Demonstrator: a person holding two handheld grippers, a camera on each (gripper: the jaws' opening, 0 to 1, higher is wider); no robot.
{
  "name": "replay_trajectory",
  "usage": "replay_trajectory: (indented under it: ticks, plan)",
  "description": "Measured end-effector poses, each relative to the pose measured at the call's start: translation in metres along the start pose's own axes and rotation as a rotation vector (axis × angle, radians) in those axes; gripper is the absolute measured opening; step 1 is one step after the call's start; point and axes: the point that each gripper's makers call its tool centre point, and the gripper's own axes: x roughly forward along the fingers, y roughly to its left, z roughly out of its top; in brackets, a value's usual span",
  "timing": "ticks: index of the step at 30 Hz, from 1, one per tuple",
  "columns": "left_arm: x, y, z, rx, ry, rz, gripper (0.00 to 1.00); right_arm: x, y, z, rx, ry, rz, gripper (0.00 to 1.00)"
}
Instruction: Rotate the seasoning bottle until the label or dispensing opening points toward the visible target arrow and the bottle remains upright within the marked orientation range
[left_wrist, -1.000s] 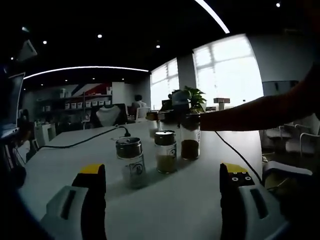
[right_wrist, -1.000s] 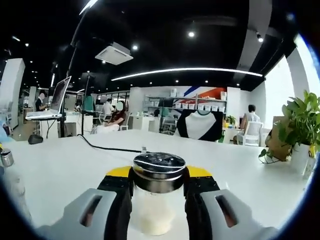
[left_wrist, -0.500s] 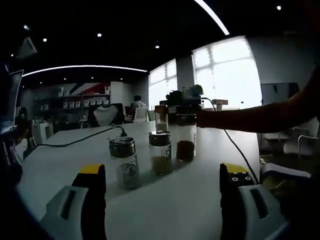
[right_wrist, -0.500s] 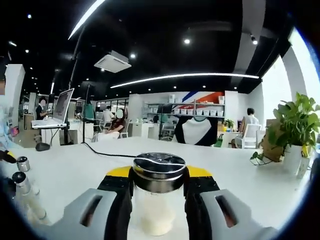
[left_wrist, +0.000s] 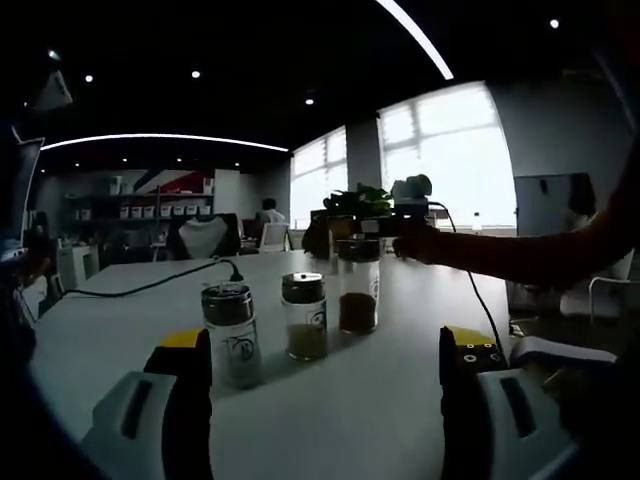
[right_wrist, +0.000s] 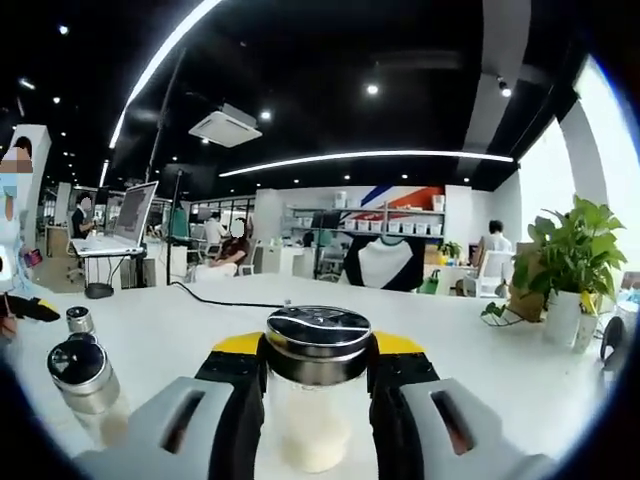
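Right gripper (right_wrist: 318, 375) clamps the seasoning bottle (right_wrist: 317, 400); two jars (right_wrist: 85, 385) stand beside.

Clear glass seasoning bottle (right_wrist: 318, 390) with ribbed chrome shaker lid, pale contents, upright, clamped between yellow-tipped right gripper (right_wrist: 318, 352) jaws above white table (right_wrist: 480, 380).

Right claw (right_wrist: 318, 385) clamped tight; left claw (left_wrist: 330, 355) spread wide.

Dim and backlit in the left gripper view, with blown-out windows (left_wrist: 440, 150) silhouetting everything near. Brighter, evenly lit in the right gripper view under ceiling strip lights (right_wrist: 365, 157). Fisheye bending toward edges; soft glare on tabletop (right_wrist: 180, 320); far background perhaps slightly blurred.
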Motion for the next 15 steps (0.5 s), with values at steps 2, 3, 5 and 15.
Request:
replay_trajectory:
  ticks: [2,3,5,15]
  plan:
    - [0.0,-0.002,0.002,-0.011,-0.01,-0.006,1.0,-0.01,0.004,0.001,-0.009,-0.005,-0.003,0.37]
    - [0.001,-0.003,0.002,-0.013,-0.012,-0.008,1.0,-0.017,0.006,0.001,-0.011,-0.006,-0.003,0.37]
    - [0.001,-0.005,0.001,-0.011,-0.008,-0.013,1.0,-0.024,0.01,0.002,-0.016,-0.008,-0.003,0.37]
    - [0.002,-0.008,0.0,-0.006,0.001,-0.019,1.0,-0.072,0.034,0.011,-0.059,-0.032,-0.019,0.37]
